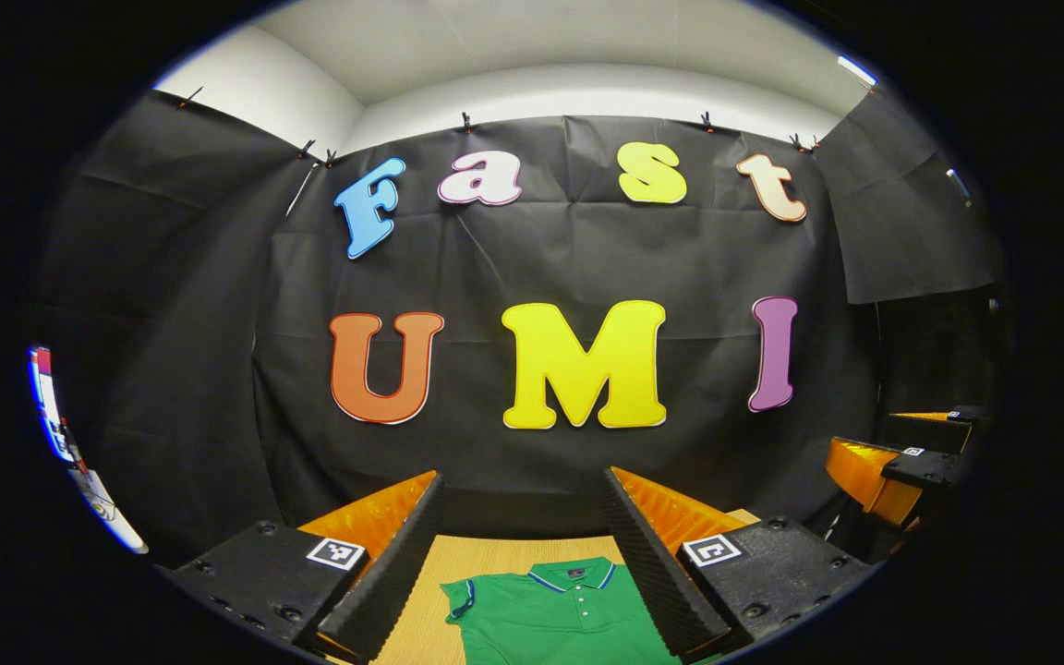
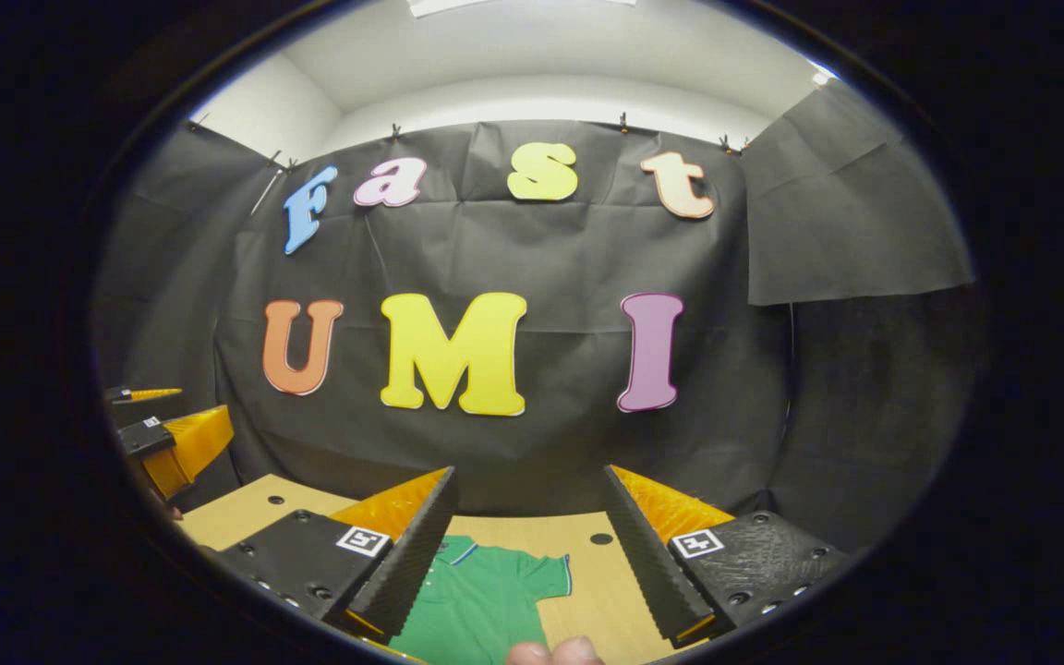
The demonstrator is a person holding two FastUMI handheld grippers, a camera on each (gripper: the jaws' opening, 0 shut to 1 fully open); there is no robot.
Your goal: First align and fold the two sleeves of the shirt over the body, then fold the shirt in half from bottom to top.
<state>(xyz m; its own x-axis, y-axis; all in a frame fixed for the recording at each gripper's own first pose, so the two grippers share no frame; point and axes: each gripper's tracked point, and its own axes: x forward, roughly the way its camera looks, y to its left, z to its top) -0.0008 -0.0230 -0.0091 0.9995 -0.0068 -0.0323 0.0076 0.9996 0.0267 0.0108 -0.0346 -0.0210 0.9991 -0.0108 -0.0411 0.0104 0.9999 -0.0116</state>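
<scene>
In the left gripper view we see our left gripper (image 1: 525,545) with its two fingers spread wide apart, and nothing is between them. Down low between the fingers lies the green polo shirt (image 1: 558,621) flat on the wooden table (image 1: 458,559). Its collar (image 1: 571,574) points away from us and it has little buttons down the front. One short sleeve (image 1: 460,598) sticks out to the left side. Far over on the right we see the other gripper (image 1: 911,462) up in the air, away from the shirt. In the right gripper view we see the left gripper (image 2: 158,434) far off on the left, up above the table (image 2: 587,591). Then comes our right gripper (image 2: 529,545), its fingers spread wide too, pinching nothing. The shirt (image 2: 477,600) lies under its left finger, with one sleeve (image 2: 546,573) flat on the wood. A fingertip (image 2: 555,652) peeks in at the very bottom.
</scene>
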